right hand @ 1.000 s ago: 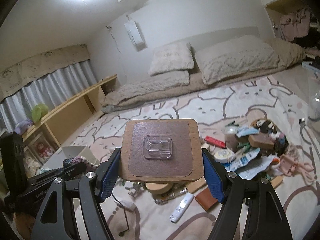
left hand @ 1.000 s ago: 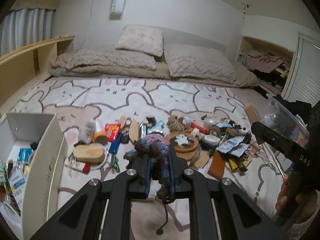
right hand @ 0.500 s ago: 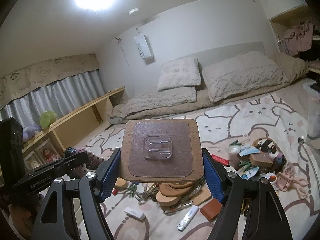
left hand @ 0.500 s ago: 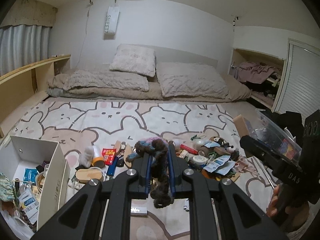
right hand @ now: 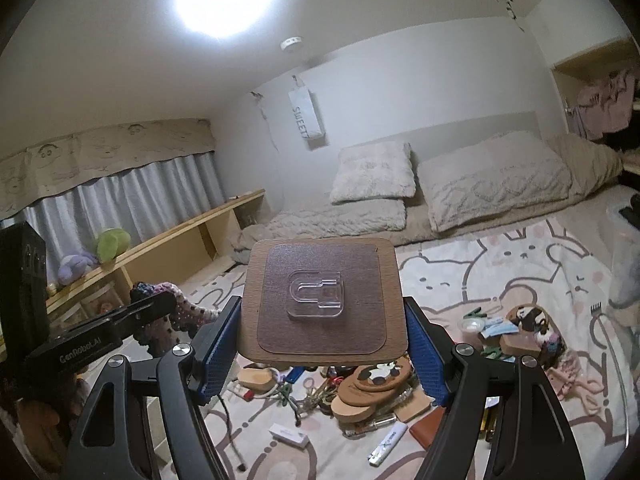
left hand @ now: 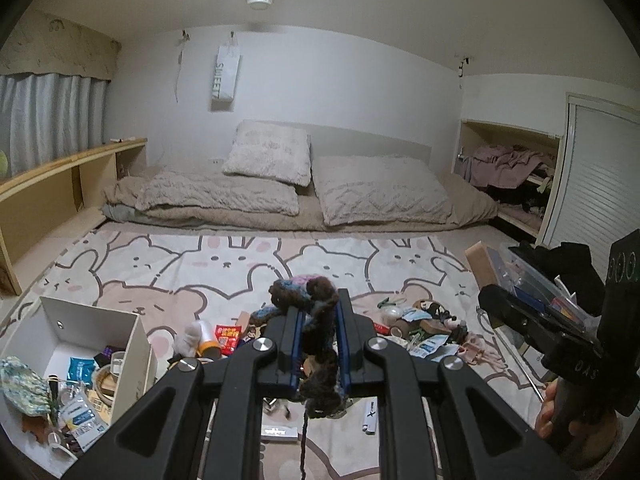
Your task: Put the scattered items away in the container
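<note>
The left claw (left hand: pixel 316 344) is clamped on a yarn toy (left hand: pixel 310 300), the right claw (right hand: pixel 322 344) on a wooden board (right hand: pixel 324 300), both above the rug right of the box (left hand: pixel 132 344), where dangling yarn could snag or the board's thin edges slip free.

Two wrist fisheyes behind each claw, facing the bed (left hand: pixel 300 200), sharing the cluttered rug (right hand: pixel 500 280).
</note>
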`<control>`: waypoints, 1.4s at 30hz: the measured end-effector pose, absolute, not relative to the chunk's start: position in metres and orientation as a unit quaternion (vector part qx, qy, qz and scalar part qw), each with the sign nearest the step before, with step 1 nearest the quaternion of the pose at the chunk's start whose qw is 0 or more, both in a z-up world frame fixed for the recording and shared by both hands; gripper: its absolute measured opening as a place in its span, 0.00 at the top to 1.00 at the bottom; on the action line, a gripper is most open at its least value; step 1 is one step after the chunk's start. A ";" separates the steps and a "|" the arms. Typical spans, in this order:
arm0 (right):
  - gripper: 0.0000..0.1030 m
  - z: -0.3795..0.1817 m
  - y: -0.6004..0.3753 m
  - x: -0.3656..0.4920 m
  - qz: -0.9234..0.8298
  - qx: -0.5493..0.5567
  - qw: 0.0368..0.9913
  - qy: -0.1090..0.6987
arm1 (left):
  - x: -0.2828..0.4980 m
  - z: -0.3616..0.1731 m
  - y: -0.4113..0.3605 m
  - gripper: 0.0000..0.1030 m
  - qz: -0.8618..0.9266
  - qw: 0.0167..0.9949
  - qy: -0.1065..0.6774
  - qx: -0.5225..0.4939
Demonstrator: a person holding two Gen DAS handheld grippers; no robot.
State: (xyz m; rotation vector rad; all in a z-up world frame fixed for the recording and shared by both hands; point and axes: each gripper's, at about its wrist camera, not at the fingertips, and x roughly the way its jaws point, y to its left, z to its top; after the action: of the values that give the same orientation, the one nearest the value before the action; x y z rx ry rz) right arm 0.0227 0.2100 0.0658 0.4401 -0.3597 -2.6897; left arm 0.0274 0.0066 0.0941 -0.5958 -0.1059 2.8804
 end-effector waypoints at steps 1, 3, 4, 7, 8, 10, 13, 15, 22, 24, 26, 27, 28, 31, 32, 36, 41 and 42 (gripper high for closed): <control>0.25 0.068 0.209 0.025 -0.960 0.155 0.196 -0.127 | 0.030 0.098 0.005 0.86 0.975 0.097 -0.036 -0.198; 0.25 0.073 0.207 0.029 -0.960 0.152 0.199 -0.123 | 0.035 0.103 0.002 0.86 0.976 0.096 -0.037 -0.192; 0.25 0.075 0.205 0.031 -0.961 0.150 0.200 -0.121 | 0.039 0.106 0.000 0.86 0.977 0.095 -0.038 -0.187; 0.25 0.083 0.200 0.037 -0.961 0.145 0.204 -0.115 | 0.047 0.114 -0.005 0.86 0.979 0.092 -0.040 -0.177; 0.25 0.084 0.199 0.039 -0.961 0.144 0.205 -0.114 | 0.049 0.117 -0.006 0.86 0.980 0.091 -0.040 -0.175; 0.25 0.089 0.196 0.043 -0.961 0.140 0.209 -0.112 | 0.054 0.121 -0.009 0.86 0.981 0.089 -0.040 -0.169; 0.25 0.094 0.189 0.047 -0.961 0.138 0.216 -0.109 | 0.061 0.127 -0.014 0.86 0.982 0.086 -0.042 -0.162; 0.25 0.098 0.183 0.050 -0.960 0.137 0.220 -0.106 | 0.065 0.132 -0.018 0.86 0.983 0.084 -0.043 -0.156; 0.25 0.108 0.154 0.054 -0.954 0.137 0.251 -0.093 | 0.076 0.138 -0.038 0.86 0.985 0.066 -0.051 -0.149; 0.25 0.108 0.144 0.053 -0.951 0.138 0.260 -0.090 | 0.078 0.139 -0.046 0.86 0.986 0.059 -0.052 -0.147; 0.25 0.109 0.133 0.052 -0.948 0.142 0.270 -0.088 | 0.080 0.141 -0.054 0.86 0.987 0.050 -0.052 -0.145; 0.25 0.109 0.128 0.051 -0.947 0.144 0.274 -0.087 | 0.081 0.141 -0.057 0.86 0.987 0.046 -0.051 -0.144; 0.25 0.109 0.123 0.050 -0.946 0.145 0.277 -0.085 | 0.082 0.142 -0.062 0.86 0.987 0.042 -0.051 -0.143; 0.25 0.108 0.106 0.046 -0.941 0.150 0.291 -0.084 | 0.085 0.142 -0.077 0.86 0.988 0.027 -0.053 -0.141; 0.25 0.108 0.100 0.044 -0.939 0.152 0.296 -0.084 | 0.085 0.142 -0.083 0.86 0.988 0.023 -0.054 -0.140; 0.25 0.108 0.077 0.039 -0.931 0.157 0.318 -0.087 | 0.089 0.142 -0.108 0.86 0.989 -0.001 -0.053 -0.140; 0.25 0.109 0.049 0.034 -0.920 0.164 0.343 -0.093 | 0.091 0.142 -0.137 0.86 0.988 -0.028 -0.049 -0.140; 0.25 0.109 0.043 0.033 -0.918 0.166 0.348 -0.094 | 0.092 0.142 -0.144 0.86 0.988 -0.033 -0.049 -0.140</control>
State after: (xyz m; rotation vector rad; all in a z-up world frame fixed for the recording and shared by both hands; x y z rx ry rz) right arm 0.0332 0.0430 0.1089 0.4302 -0.2426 -2.3809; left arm 0.0918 -0.1438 0.1423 -0.4493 -0.1582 3.1715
